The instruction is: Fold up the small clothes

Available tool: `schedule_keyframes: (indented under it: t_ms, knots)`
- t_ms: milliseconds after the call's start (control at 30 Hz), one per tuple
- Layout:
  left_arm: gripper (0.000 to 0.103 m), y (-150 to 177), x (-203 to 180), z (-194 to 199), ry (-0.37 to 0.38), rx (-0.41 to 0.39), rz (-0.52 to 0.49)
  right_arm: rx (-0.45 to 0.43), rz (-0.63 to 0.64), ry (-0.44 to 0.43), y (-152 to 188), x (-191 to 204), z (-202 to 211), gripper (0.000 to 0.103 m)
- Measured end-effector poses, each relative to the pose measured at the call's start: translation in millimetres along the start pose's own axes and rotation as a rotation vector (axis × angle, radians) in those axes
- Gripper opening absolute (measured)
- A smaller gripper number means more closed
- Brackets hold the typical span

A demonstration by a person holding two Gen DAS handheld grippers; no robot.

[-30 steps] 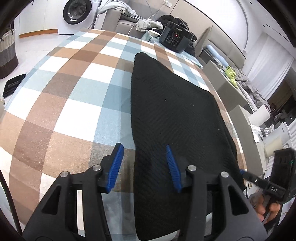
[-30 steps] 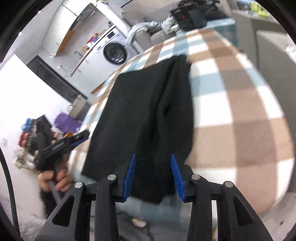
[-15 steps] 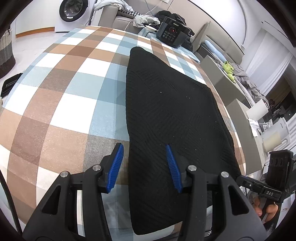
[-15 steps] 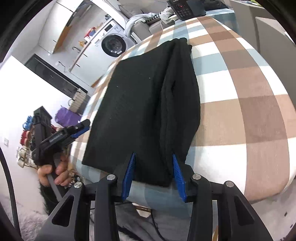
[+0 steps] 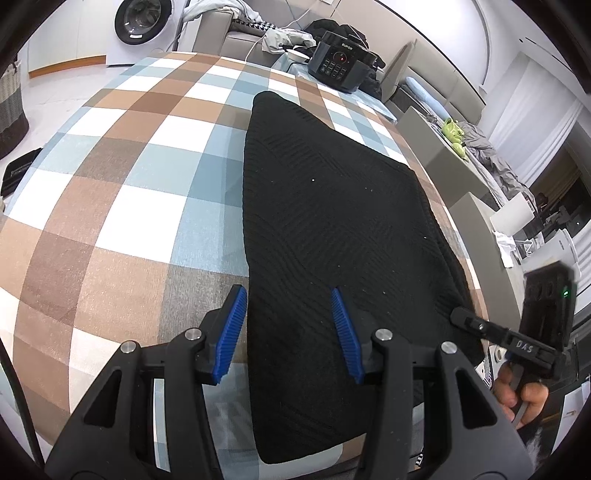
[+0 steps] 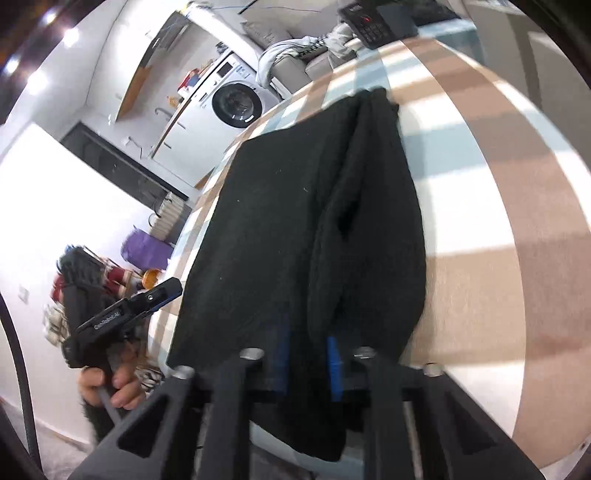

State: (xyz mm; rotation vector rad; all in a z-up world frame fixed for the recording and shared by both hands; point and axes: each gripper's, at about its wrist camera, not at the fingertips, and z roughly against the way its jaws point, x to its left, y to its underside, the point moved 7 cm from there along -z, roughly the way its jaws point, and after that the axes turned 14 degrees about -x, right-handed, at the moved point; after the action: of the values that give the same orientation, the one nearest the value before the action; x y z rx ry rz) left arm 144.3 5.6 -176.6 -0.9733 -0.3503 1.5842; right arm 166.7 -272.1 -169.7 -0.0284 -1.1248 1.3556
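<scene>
A black knit garment (image 5: 332, 229) lies lengthwise on the checked tablecloth (image 5: 122, 206), its near end hanging over the table's front edge. My left gripper (image 5: 290, 328) is open, its blue pads astride the garment's near left edge just above it. In the right wrist view the garment (image 6: 295, 229) has a raised fold along its right side. My right gripper (image 6: 306, 360) has its blue pads closed in on that fold at the near right corner. The right gripper also shows in the left wrist view (image 5: 491, 328), and the left gripper in the right wrist view (image 6: 147, 299).
A black cooker (image 5: 341, 64) stands at the table's far end. A washing machine (image 5: 142, 20) and a sofa with clothes are behind it. A grey cabinet (image 5: 454, 173) runs along the table's right side. A woven basket (image 5: 11, 107) stands on the floor at left.
My right gripper has moved forward onto the garment's near right corner and its pads have closed on the fold. My left gripper has stayed open and shifted slightly along the near left edge.
</scene>
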Motion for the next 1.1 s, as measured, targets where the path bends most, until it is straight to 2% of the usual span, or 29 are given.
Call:
schedule_keyframes:
  t_ms: [100,200,267,333,400,500,600,667,733,900,967,1000,1033,1100]
  knots:
    - [0.044,-3,-5,3,0.009,-0.007,-0.009,-0.081,0.122,0.006,-19,33,22,0.01]
    - [0.044,-4,-13,5,0.028,-0.012,-0.02,-0.146,0.182,0.049,-34,44,42,0.009]
    - [0.044,-2,-18,4,0.039,-0.008,-0.031,-0.125,0.184,0.117,-29,29,38,0.009]
    - [0.044,2,-24,2,0.047,0.005,-0.04,-0.067,0.136,0.199,-13,1,23,0.009]
    - [0.044,6,-31,1,0.059,0.019,-0.053,-0.037,0.115,0.227,-2,-15,13,0.009]
    - [0.044,10,-41,1,0.075,0.021,-0.077,-0.04,0.097,0.205,-2,-16,17,0.01]
    - [0.046,16,-48,-4,0.097,0.045,-0.087,-0.022,0.083,0.184,-9,-19,18,0.021]
    - [0.046,21,-52,-8,0.101,0.06,-0.1,-0.027,0.08,0.174,-21,-20,13,0.024]
    - [0.046,27,-56,-12,0.105,0.077,-0.111,-0.037,0.092,0.153,-42,-21,-4,0.034]
    - [0.046,34,-58,-11,0.096,0.085,-0.12,-0.023,0.043,0.137,-92,-36,-58,0.034]
    - [0.046,34,-55,-9,0.09,0.082,-0.112,-0.016,0.054,0.144,-111,-39,-77,0.034]
    - [0.046,34,-52,-8,0.086,0.079,-0.105,-0.022,0.07,0.148,-118,-38,-82,0.026]
    - [0.046,33,-50,-7,0.083,0.078,-0.099,-0.025,0.097,0.154,-124,-36,-86,0.013]
    - [0.046,31,-48,-7,0.079,0.076,-0.096,-0.028,0.167,0.155,-136,-24,-89,0.009]
